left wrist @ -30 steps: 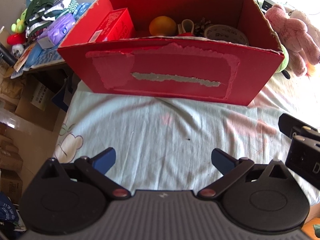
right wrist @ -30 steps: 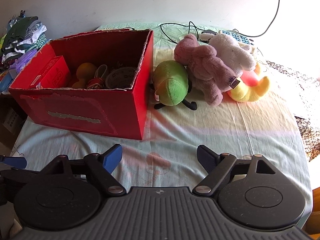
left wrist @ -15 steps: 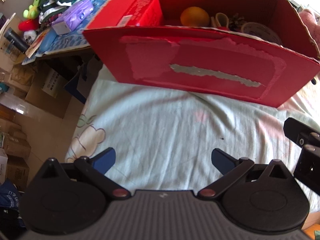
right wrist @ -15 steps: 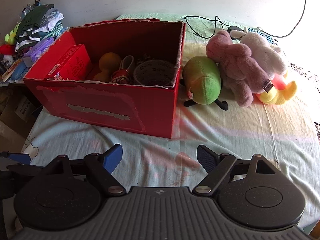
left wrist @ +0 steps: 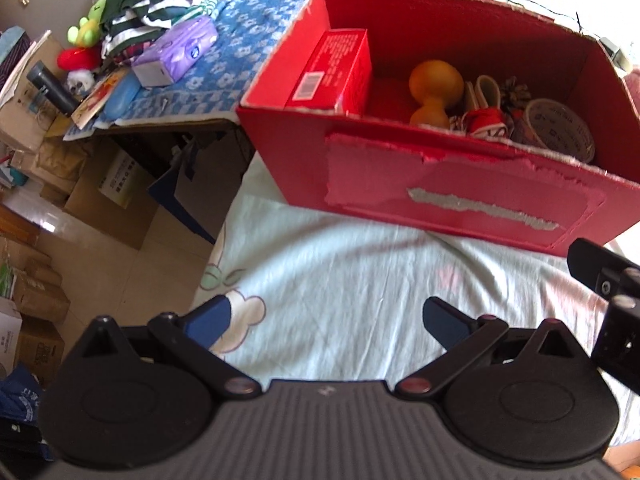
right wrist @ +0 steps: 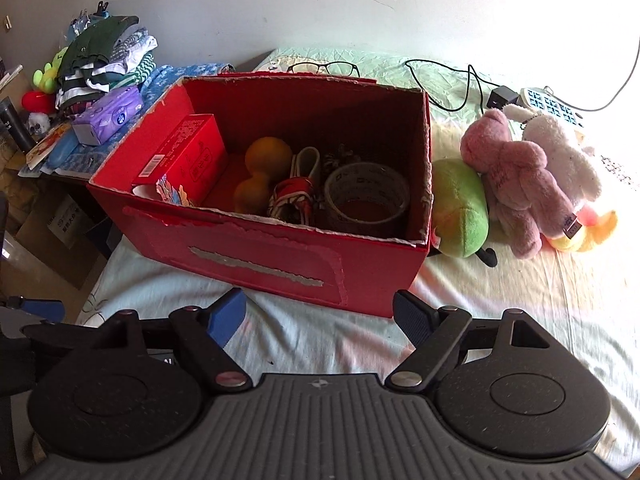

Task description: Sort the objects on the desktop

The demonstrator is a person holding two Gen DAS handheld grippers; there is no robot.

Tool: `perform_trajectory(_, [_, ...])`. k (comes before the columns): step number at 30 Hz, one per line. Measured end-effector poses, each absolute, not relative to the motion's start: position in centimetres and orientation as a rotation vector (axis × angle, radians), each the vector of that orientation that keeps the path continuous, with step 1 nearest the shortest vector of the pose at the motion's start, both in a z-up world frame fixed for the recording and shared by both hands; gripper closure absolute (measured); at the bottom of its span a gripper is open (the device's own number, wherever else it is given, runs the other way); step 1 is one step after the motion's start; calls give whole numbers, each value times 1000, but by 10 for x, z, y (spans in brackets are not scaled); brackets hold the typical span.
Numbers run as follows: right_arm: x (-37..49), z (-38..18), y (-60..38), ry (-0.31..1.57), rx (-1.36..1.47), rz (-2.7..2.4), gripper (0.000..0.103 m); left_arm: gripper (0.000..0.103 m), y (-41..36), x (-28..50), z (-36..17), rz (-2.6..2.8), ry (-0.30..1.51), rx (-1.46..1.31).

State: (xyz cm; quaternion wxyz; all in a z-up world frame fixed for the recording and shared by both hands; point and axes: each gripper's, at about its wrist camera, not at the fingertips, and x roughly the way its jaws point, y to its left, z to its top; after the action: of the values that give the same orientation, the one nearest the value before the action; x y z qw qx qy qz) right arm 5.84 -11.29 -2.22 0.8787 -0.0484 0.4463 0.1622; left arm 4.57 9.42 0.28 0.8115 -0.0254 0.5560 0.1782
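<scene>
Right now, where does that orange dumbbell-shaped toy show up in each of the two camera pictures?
Left wrist view: the orange dumbbell toy sits upper right of centre, inside the red box, right of the red carton.
Right wrist view: the toy sits just left of centre, inside the box.
Shared landmark: the tape roll in the box's right end.

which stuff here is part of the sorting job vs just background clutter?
Likely job items:
red box
tape roll, orange dumbbell toy, red carton inside it
green plush, pink plush, white plush beside it
left gripper, right gripper, both open, empty

Probably background:
folded clothes
tissue pack
glasses
cable
</scene>
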Motion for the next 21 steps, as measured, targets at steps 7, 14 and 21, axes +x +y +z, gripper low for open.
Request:
perform_trajectory(7, [69, 16, -109, 841, -74, 344, 22, 1, 93, 65, 37, 318, 1090, -24])
perform_trajectory(14, [97, 39, -112, 794, -26, 300, 22, 1, 90, 100, 67, 253, 1028, 1])
perform_trajectory(21, [123, 46, -117, 798, 37, 242, 25, 1, 85, 132, 80, 168, 1002, 32])
